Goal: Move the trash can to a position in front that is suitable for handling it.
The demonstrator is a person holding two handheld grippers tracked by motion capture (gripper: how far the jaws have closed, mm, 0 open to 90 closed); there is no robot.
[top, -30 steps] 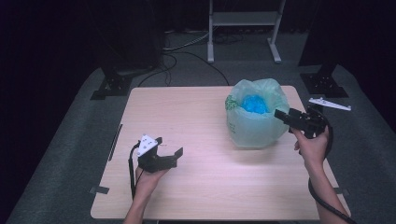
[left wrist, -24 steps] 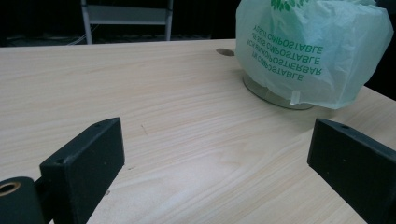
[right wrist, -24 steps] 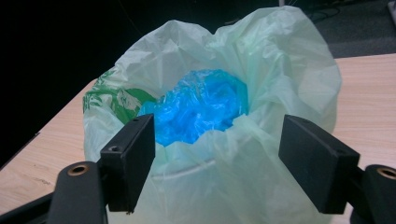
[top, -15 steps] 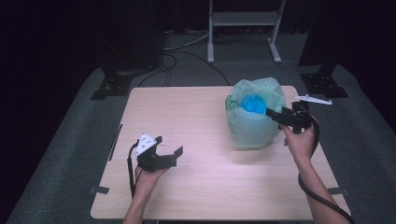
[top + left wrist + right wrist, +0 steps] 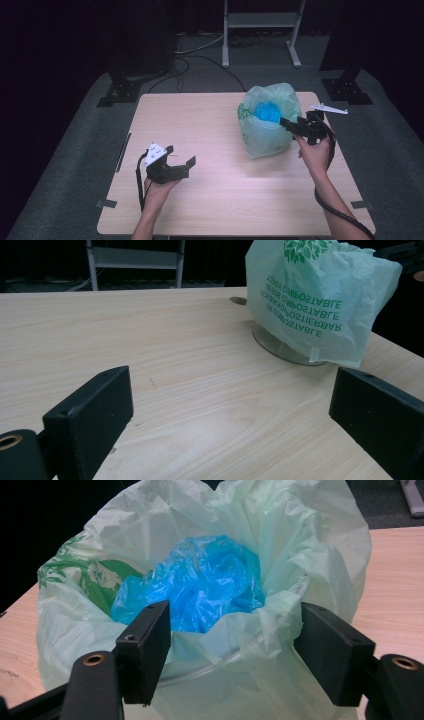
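The left gripper [image 5: 180,159] rests low on the wooden table [image 5: 200,125], and its two jaws stand wide apart with only bare wood between them. Beyond these jaws, well apart from them, stands the green bag [image 5: 320,295].

The right gripper [image 5: 232,650] is at the near rim of this bag. Its jaws are open wide, one on each side of a fold of the rim, and the film lies between them without being pinched. Just behind the jaws, inside the bag, sits a crumpled blue plastic bundle [image 5: 200,580].
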